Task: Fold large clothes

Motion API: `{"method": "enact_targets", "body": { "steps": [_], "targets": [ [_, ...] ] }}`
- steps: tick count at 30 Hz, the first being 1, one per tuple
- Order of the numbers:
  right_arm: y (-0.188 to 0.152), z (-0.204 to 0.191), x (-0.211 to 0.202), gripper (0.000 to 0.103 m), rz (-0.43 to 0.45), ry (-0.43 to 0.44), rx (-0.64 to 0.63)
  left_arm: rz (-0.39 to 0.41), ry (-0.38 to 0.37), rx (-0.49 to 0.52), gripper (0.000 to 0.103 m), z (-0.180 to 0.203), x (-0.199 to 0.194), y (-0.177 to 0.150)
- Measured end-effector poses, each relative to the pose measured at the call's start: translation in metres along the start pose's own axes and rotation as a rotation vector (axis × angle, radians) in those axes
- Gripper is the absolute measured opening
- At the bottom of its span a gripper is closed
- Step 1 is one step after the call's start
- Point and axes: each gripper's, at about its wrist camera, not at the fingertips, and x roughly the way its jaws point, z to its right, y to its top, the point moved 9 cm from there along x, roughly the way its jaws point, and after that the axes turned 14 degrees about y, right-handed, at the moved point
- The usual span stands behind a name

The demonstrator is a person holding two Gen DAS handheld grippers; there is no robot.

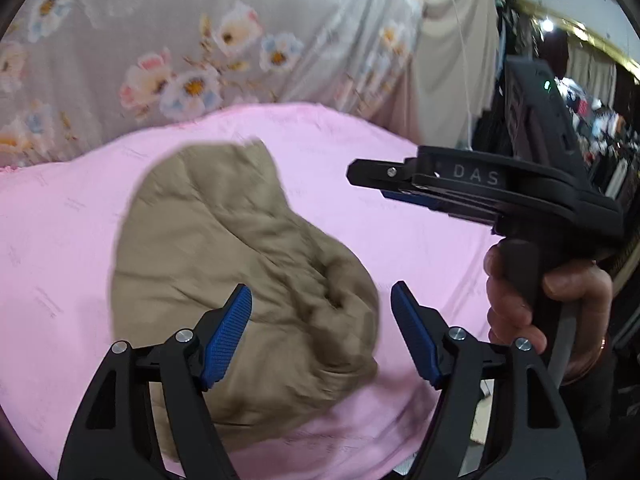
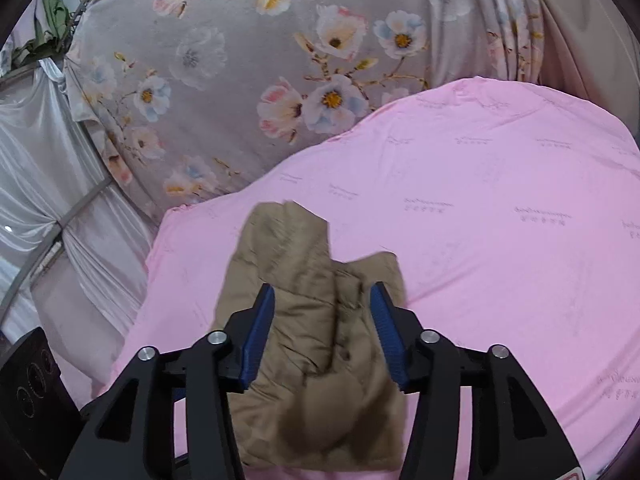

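A tan padded jacket [image 1: 224,264] lies bundled in a rough fold on the pink sheet [image 1: 60,240]. My left gripper [image 1: 320,292] hovers over its near right part, blue pads apart, nothing pressed between them. In the left wrist view the right gripper [image 1: 360,172] is seen side-on at the right, above the sheet, held by a person's hand [image 1: 516,300]. In the right wrist view the same jacket [image 2: 304,320] lies below my right gripper [image 2: 322,288], which stands open above it with the cloth clear of its pads.
A grey floral cloth [image 2: 280,80] hangs behind the pink-covered surface [image 2: 500,200]. White satin drapes [image 2: 44,168] and a black device [image 2: 28,392] stand at the left. Dark clutter [image 1: 592,128] fills the far right.
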Motion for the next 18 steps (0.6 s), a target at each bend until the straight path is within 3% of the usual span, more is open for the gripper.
{"method": "enact_targets", "body": {
  "steps": [2,5,8,12,13,14,16,18],
  "targets": [
    [0.014,-0.011,0.016,0.074,-0.008,0.008,-0.003,0.014,0.078,-0.067,0.07,-0.038,-0.004,0.017],
    [0.025,-0.013,0.047,0.075,-0.046,0.004,0.064,-0.017,0.203,-0.196,0.07,-0.103,0.004,0.032],
    [0.026,-0.001,0.086,0.075,-0.13,-0.022,0.154,-0.043,0.258,-0.313,0.07,-0.16,0.018,0.042],
    [0.012,0.016,0.134,0.073,-0.262,-0.088,0.178,-0.068,0.31,-0.364,0.069,-0.201,0.042,0.048],
    [0.008,0.02,0.141,0.055,-0.278,-0.087,0.187,-0.092,0.303,-0.377,0.069,-0.207,0.052,0.049],
    [0.006,0.022,0.145,0.025,-0.29,-0.077,0.189,-0.108,0.288,-0.384,0.069,-0.208,0.061,0.053],
    [0.009,0.02,0.135,0.012,-0.24,0.006,0.214,-0.133,0.261,-0.403,0.066,-0.21,0.075,0.058],
    [0.014,0.02,0.111,0.008,-0.168,0.007,0.164,-0.139,0.235,-0.404,0.066,-0.204,0.087,0.067]
  ]
}}
